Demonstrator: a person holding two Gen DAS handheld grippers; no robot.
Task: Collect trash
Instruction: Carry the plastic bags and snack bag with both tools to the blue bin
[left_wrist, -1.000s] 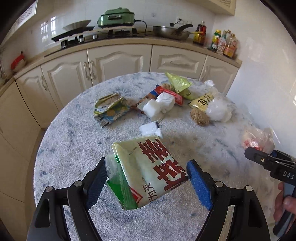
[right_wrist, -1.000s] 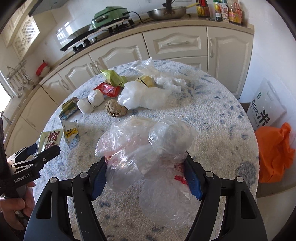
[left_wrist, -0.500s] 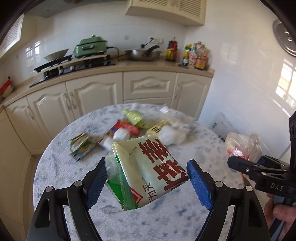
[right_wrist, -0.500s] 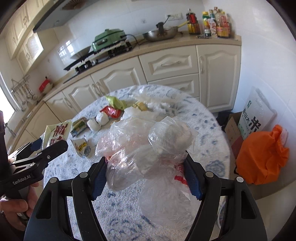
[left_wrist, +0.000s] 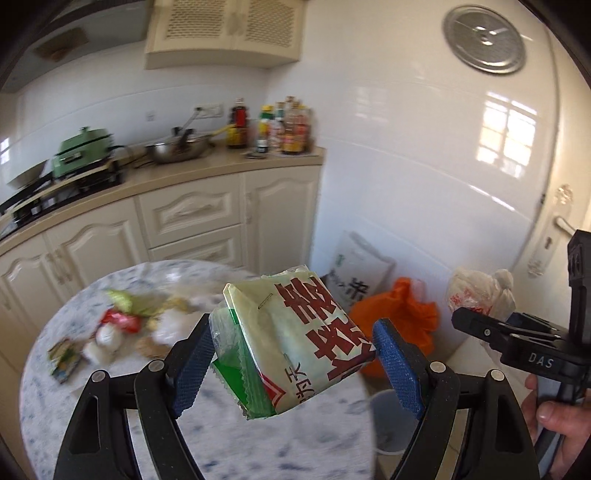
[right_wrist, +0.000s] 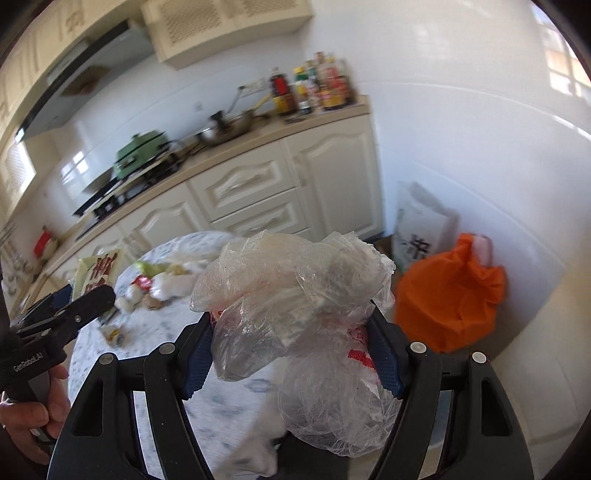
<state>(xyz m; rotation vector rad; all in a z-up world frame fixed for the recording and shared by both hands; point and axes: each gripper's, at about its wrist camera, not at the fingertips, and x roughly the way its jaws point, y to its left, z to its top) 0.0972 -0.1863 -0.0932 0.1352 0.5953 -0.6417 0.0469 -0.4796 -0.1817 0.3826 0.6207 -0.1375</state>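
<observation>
Bright daylight fills both fisheye views, window glare gleams on the white tiled wall (left_wrist: 461, 177), the round table (left_wrist: 110, 424) and the counter (right_wrist: 229, 155) smear with motion blur, and straight lines bow toward black corners.

The food packet (left_wrist: 295, 332) sits between the fingers (left_wrist: 194, 363) of the left gripper (left_wrist: 293, 363), above the near edge of the round table (left_wrist: 221, 439). The clear bag (right_wrist: 303, 325) sits between the fingers of the right gripper (right_wrist: 291, 363). More trash (left_wrist: 122, 328) lies near the table's far left edge. Behind the table runs the counter (left_wrist: 177, 173), with a pan (left_wrist: 179, 147) and bottles (left_wrist: 273, 127) on it. On the floor past the table's right edge, a sack (left_wrist: 354, 269) leans on the wall, with a tied bag (left_wrist: 399, 314) before it.
</observation>
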